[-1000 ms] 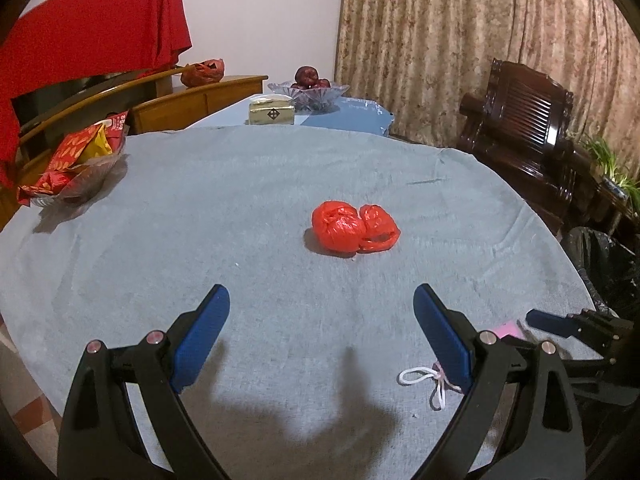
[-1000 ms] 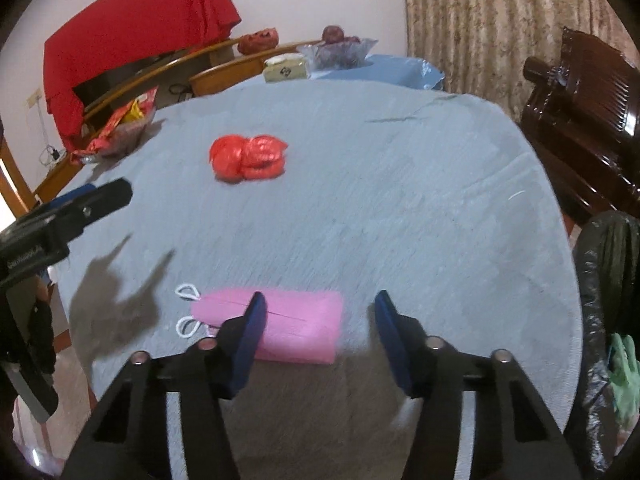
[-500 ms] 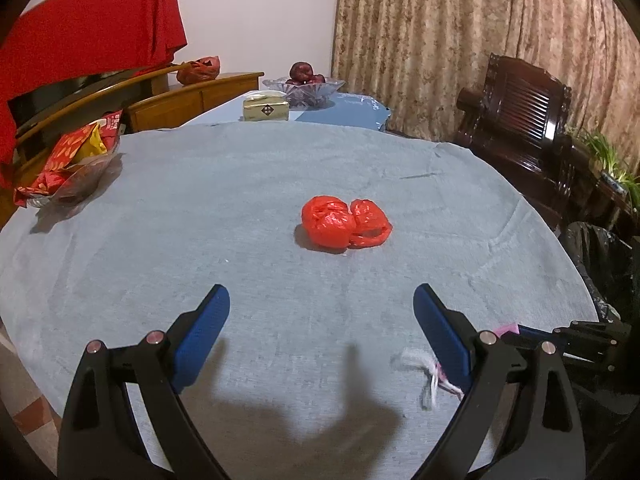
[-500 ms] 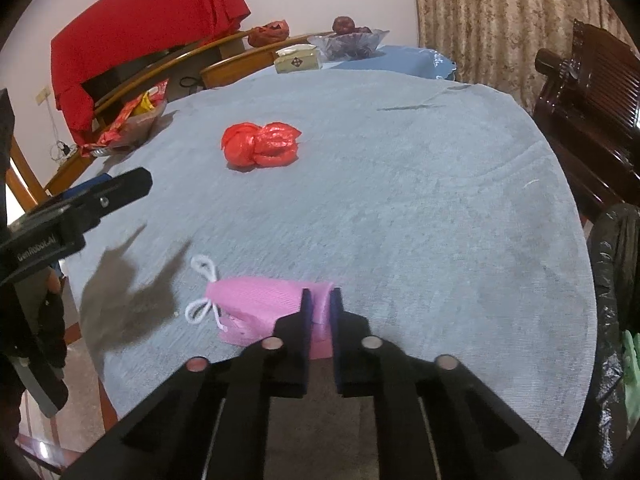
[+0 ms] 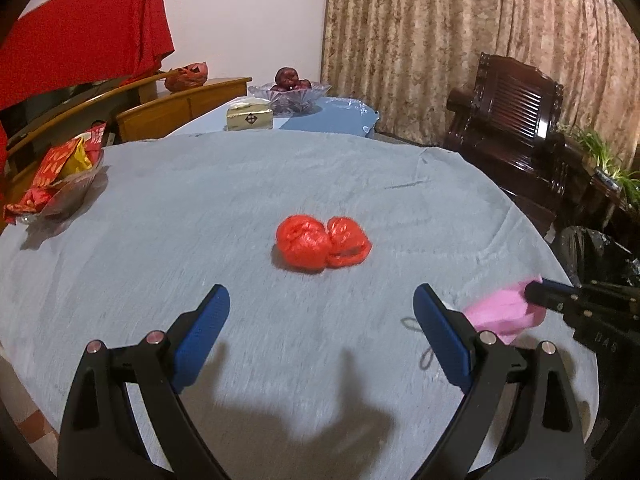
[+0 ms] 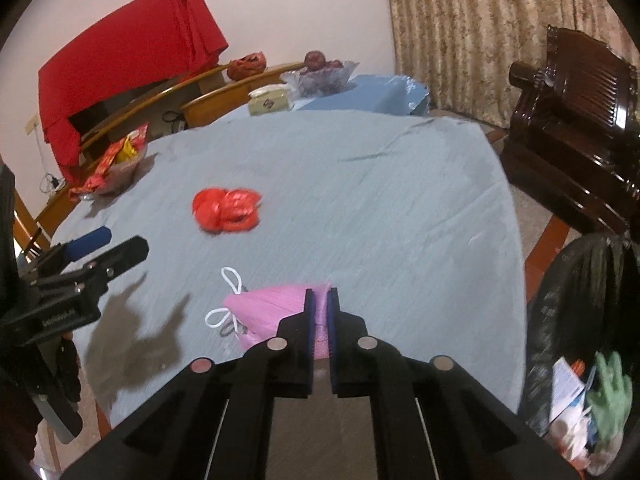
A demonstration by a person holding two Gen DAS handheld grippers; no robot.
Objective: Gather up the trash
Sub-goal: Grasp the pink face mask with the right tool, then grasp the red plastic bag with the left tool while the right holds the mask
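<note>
My right gripper (image 6: 320, 300) is shut on a pink face mask (image 6: 272, 312) with white ear loops (image 6: 224, 316), held just above the grey tablecloth (image 6: 380, 208) near its front edge. From the left wrist view the pink face mask (image 5: 504, 314) hangs at the right, pinched by the right gripper (image 5: 536, 290). A crumpled red plastic bag (image 5: 320, 242) lies in the middle of the table; the same red bag (image 6: 226, 210) sits beyond the mask in the right wrist view. My left gripper (image 5: 320, 308) is open and empty, short of the red bag.
A black trash bag (image 6: 580, 320) holding paper and a green glove stands off the table's right edge. A bowl of red snack packets (image 5: 60, 184) sits at the left rim. A tissue box (image 5: 250, 118) and fruit bowl (image 5: 290, 88) stand on the far table. A dark wooden chair (image 5: 516, 120) is right.
The right gripper closed on the pink mask and lifted it off the cloth, its ear loops now dangling. The left gripper moved a little nearer the red bag, still open.
</note>
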